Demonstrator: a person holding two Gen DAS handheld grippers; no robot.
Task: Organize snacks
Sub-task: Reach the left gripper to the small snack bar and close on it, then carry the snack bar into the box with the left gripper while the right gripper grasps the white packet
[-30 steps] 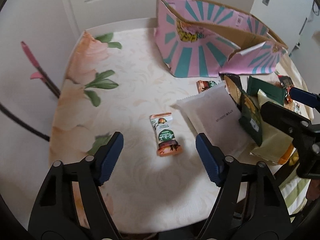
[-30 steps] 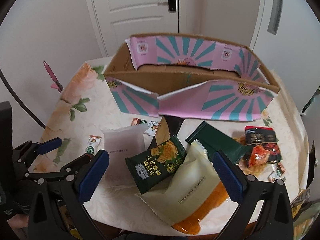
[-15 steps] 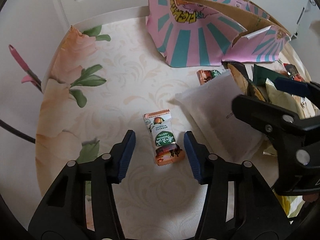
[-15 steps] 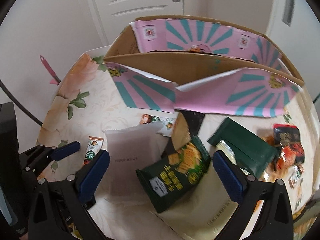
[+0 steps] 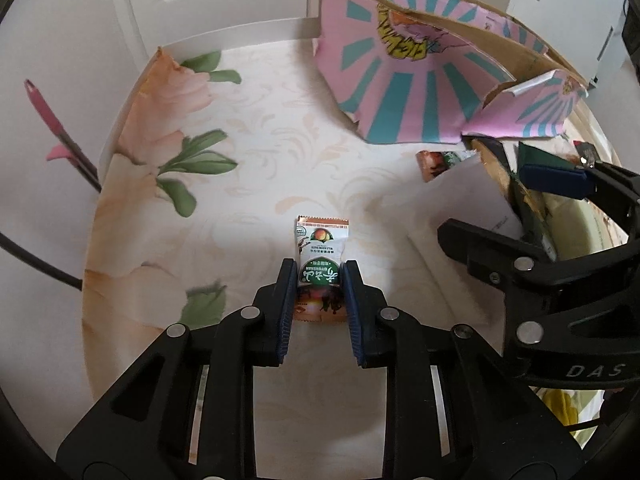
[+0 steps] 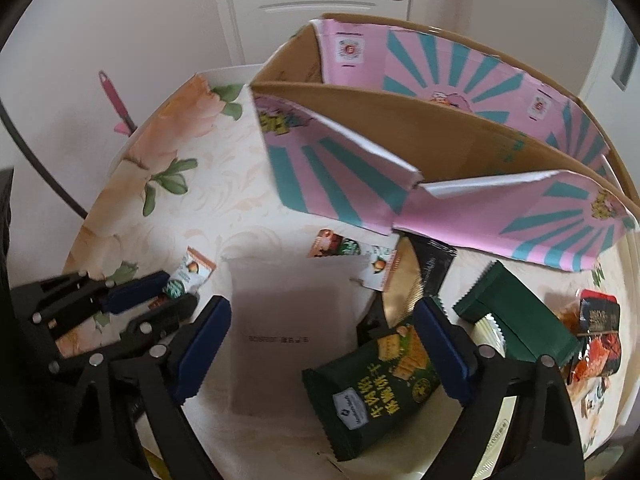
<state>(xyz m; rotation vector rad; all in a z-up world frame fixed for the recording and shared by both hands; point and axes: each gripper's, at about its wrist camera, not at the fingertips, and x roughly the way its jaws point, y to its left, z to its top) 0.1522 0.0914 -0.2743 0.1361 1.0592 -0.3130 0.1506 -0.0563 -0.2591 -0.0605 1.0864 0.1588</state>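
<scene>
My left gripper [image 5: 319, 276] is shut on a small orange-and-green snack packet [image 5: 320, 252] that lies on the floral tablecloth; it also shows in the right wrist view [image 6: 188, 276]. My right gripper [image 6: 320, 324] is open and hovers over a white flat packet [image 6: 296, 320] and a dark green cracker bag [image 6: 380, 380]. A pink-and-teal cardboard box [image 6: 440, 120] stands open at the back of the table, and shows in the left wrist view [image 5: 420, 80].
More snacks lie on the right: a dark green packet [image 6: 516, 328], red packets [image 6: 596, 336], a pale bag [image 6: 504, 432], small packets [image 6: 340, 246] by the box. The table edge [image 5: 116, 152] runs along the left. A white door [image 6: 320, 0] is behind.
My left gripper moved forward and closed on the small orange-and-green packet. My right gripper came down and left over the white packet, its jaws narrower but still open.
</scene>
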